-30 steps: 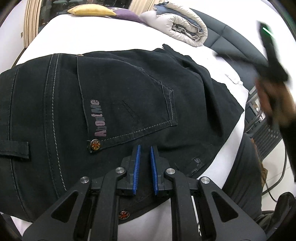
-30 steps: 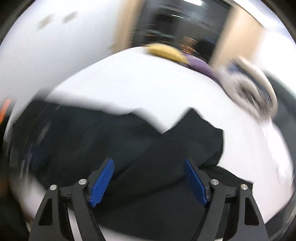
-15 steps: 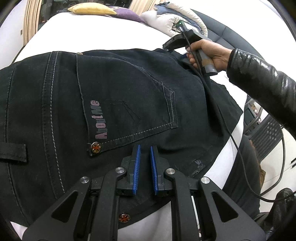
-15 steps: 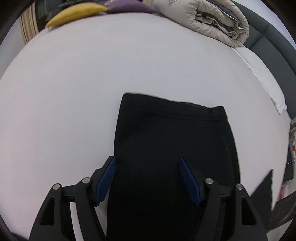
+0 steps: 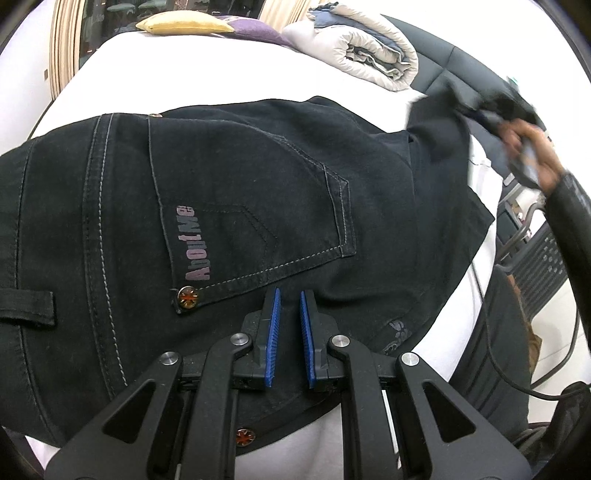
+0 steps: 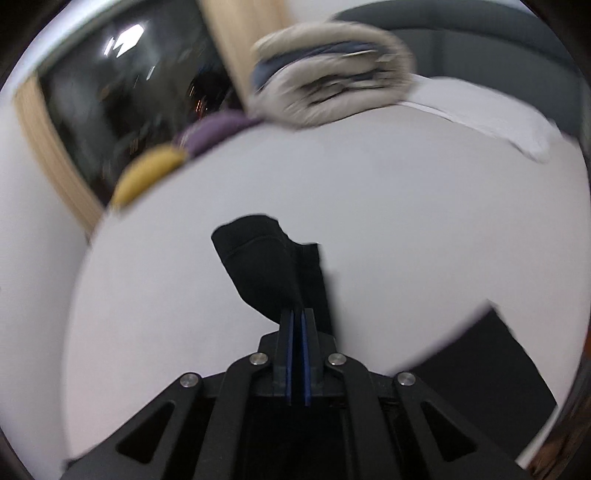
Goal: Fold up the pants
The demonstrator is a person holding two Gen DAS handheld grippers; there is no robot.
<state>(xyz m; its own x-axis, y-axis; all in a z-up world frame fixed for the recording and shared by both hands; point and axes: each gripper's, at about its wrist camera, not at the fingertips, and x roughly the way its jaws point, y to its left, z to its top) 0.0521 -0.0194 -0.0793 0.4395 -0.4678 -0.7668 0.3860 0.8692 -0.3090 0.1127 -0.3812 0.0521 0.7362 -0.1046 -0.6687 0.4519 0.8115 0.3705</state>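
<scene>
Black jeans (image 5: 240, 177) lie flat on the white bed (image 5: 184, 74), back pocket up. My left gripper (image 5: 288, 295) sits low over the waist just below that pocket, its blue pads nearly together; I see no raised fold of cloth between them. In the right wrist view my right gripper (image 6: 296, 314) is shut on the end of a black pant leg (image 6: 258, 266), which hangs forward from the pads above the sheet. In the left wrist view that leg end (image 5: 436, 125) is lifted at the upper right, with the person's hand (image 5: 532, 147) blurred beside it.
A rolled grey-white duvet (image 5: 362, 55) lies at the far side of the bed, next to a yellow pillow (image 5: 181, 24) and a purple one (image 5: 255, 33). A dark padded headboard (image 5: 454, 70) runs along the right. A black mesh chair (image 5: 539, 266) stands past the bed's edge.
My right gripper's jaws went from wide apart over the pant leg to shut on its end, and it swung right, lifting the leg. The left gripper stayed put.
</scene>
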